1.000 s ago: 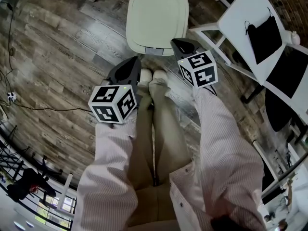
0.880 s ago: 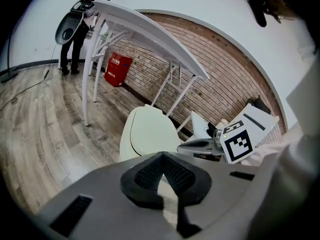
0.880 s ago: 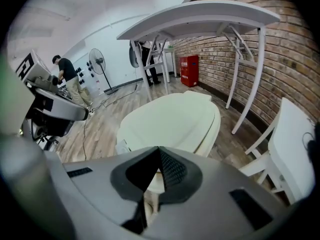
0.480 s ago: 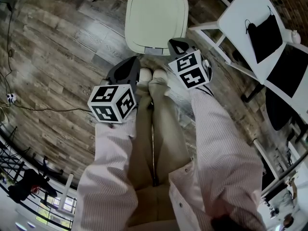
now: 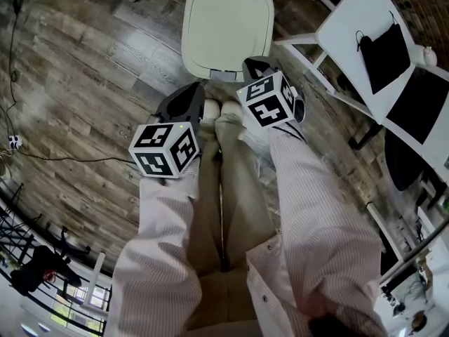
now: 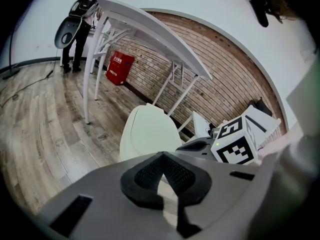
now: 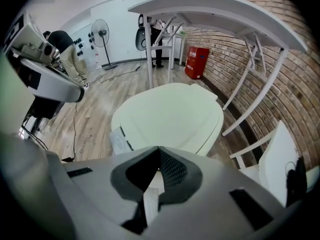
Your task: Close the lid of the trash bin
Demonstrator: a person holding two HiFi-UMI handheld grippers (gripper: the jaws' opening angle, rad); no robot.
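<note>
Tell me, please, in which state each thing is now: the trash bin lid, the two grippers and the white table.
trash bin lid: down, closed on the bin.
left gripper: fingers together, nothing between them.
right gripper: fingers together, nothing between them.
white table: standing upright, with a black cloth lying flat on it.

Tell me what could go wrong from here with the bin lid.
The right hand-held gripper, jaws shut and empty, hangs by the near edge of the lid, which looks already down; pushing there might slide or tip the trash bin on the wood floor. The white table leg stands close beside the bin, so a sideways swing may strike it.
</note>
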